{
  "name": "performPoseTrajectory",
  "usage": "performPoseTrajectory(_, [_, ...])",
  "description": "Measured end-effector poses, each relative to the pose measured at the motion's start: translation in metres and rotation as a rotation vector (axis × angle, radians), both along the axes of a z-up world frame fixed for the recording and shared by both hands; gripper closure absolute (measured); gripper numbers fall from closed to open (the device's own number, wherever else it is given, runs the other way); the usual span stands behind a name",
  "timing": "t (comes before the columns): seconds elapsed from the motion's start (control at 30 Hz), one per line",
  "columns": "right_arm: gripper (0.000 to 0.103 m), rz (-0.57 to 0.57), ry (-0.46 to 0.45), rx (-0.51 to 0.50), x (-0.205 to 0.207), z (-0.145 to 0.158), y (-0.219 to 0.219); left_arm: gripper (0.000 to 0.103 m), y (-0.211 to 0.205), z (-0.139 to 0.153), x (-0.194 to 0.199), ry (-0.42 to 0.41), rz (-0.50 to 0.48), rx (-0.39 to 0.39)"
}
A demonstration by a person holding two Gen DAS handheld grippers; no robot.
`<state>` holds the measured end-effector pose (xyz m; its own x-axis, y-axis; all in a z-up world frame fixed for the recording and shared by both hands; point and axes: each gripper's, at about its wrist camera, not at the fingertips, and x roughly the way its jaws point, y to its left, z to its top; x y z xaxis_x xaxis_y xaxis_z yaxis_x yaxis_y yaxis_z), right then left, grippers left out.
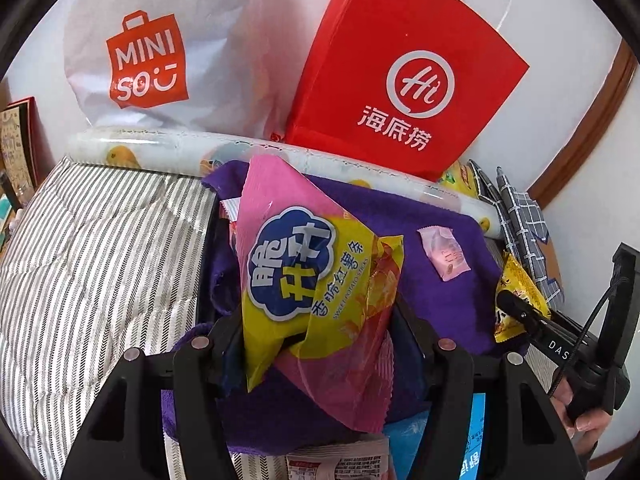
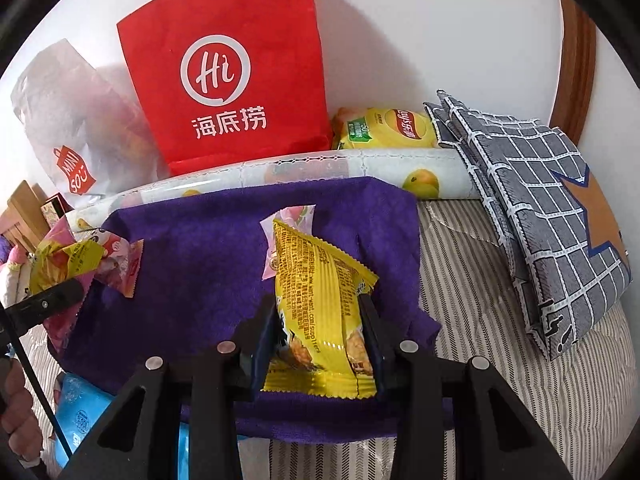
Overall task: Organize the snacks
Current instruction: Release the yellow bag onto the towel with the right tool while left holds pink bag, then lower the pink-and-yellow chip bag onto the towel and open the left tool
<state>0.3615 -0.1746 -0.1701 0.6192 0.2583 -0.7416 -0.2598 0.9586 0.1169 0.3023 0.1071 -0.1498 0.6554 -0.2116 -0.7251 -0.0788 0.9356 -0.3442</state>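
My left gripper (image 1: pixel 310 332) is shut on a pink and yellow sweet potato stick bag (image 1: pixel 304 276) and holds it over a purple cloth (image 1: pixel 440 296). My right gripper (image 2: pixel 320 320) is shut on a yellow snack packet (image 2: pixel 320 300) above the same purple cloth (image 2: pixel 192 264). A small pink wrapped sweet (image 1: pixel 444 254) lies on the cloth; it shows behind the yellow packet in the right wrist view (image 2: pixel 294 216). The right gripper with its yellow packet (image 1: pixel 516 292) appears at the right of the left wrist view. The left gripper's bag (image 2: pixel 68 260) appears at the left of the right wrist view.
A red Haidilao paper bag (image 1: pixel 404 80) (image 2: pixel 232 68) and a white Miniso bag (image 1: pixel 160 52) (image 2: pixel 68 132) stand against the wall. A rolled fruit-print sheet (image 2: pixel 360 172), a Lay's chip bag (image 2: pixel 392 128), a grey checked pouch (image 2: pixel 540 216), a blue packet (image 2: pixel 80 412) and the striped bedding (image 1: pixel 92 248) surround the cloth.
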Motion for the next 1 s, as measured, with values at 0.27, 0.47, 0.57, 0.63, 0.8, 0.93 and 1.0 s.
performPoseTrajectory(0.27, [0.065,-0.029,0.008,-0.001,0.002,-0.002,-0.003,0.041,0.001,-0.005,-0.001,0.015,0.000,-0.043])
performPoseTrajectory(0.47, [0.065,-0.026,0.016,-0.007,0.003,-0.004,-0.001,0.040,-0.011,-0.007,-0.001,0.020,-0.014,0.007])
performPoseTrajectory(0.57, [0.065,-0.025,0.021,-0.008,0.003,-0.004,0.000,0.039,-0.012,-0.008,0.000,0.030,-0.012,0.016])
performPoseTrajectory(0.63, [0.064,-0.026,0.017,-0.010,0.002,-0.004,0.000,0.039,-0.010,-0.008,0.001,0.033,-0.008,0.009])
performPoseTrajectory(0.8, [0.059,-0.027,0.012,0.003,0.001,-0.001,-0.001,0.037,-0.006,-0.009,0.001,0.037,0.001,-0.020])
performPoseTrajectory(0.93, [0.059,-0.020,0.011,0.025,0.000,0.001,-0.001,0.036,-0.004,-0.008,0.001,0.039,0.007,-0.029])
performPoseTrajectory(1.0, [0.059,-0.018,0.008,0.032,-0.001,0.002,0.000,0.033,-0.005,-0.008,0.000,0.034,0.007,-0.031])
